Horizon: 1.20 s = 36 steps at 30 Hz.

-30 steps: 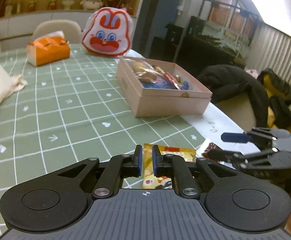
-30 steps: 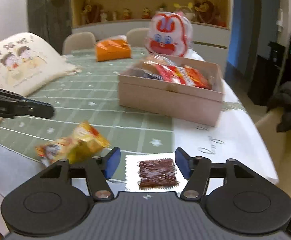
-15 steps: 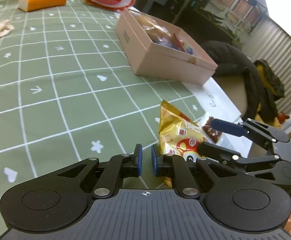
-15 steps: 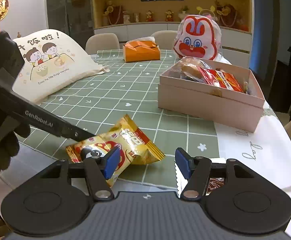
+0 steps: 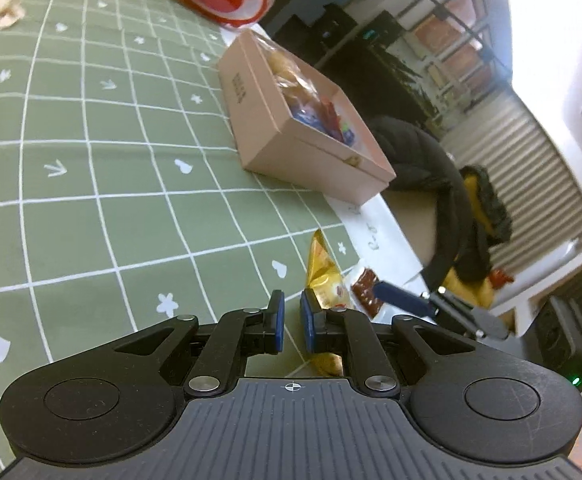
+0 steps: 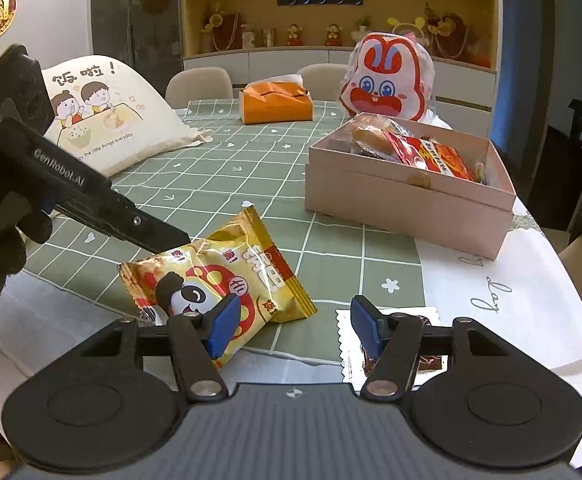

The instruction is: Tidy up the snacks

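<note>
Dried-meat pkt (image 6: 395,344) half hidden behind right tool (image 6: 293,326) — label unreadable.

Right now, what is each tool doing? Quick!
Left tool: shut, holding nothing; the yellow snack packet lies beside it.
Right tool: open, empty.

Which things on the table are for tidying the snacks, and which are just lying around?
For the job:
yellow panda snack packet
dark red snack packet
pink box with snacks inside
left gripper, shut and empty
right gripper, open

Just lying around:
orange tissue box
rabbit-face bag
cartoon pillow
dark coat
</note>
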Each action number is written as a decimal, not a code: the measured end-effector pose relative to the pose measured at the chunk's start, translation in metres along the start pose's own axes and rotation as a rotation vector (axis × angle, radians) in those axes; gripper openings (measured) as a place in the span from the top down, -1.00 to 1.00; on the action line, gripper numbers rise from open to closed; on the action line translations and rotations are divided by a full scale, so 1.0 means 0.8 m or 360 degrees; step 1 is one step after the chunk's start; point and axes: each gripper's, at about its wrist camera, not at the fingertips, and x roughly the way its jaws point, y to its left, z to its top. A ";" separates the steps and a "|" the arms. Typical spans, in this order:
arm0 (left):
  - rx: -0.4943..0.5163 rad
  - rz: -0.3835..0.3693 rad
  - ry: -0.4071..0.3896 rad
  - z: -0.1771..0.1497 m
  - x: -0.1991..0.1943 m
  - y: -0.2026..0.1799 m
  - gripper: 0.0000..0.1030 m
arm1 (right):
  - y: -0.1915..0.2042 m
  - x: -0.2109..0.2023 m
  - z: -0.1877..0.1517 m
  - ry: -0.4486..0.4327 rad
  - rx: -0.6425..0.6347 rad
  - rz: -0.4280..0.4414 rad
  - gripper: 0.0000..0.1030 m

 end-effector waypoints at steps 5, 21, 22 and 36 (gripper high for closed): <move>-0.0050 -0.0053 0.0013 0.002 0.002 0.005 0.72 | 0.000 0.002 0.001 0.0008 -0.0010 0.0009 -0.19; 0.0186 0.0024 0.0118 -0.003 0.065 -0.036 0.33 | -0.003 -0.002 -0.004 0.0006 -0.0045 0.0009 -0.22; 0.0201 0.0043 0.0118 -0.003 0.065 -0.039 0.33 | -0.005 -0.006 -0.004 0.0008 -0.0053 0.0003 -0.28; 0.0631 0.0274 -0.0068 -0.029 0.034 -0.109 0.55 | -0.063 0.008 -0.009 0.0103 0.0174 -0.0124 -0.33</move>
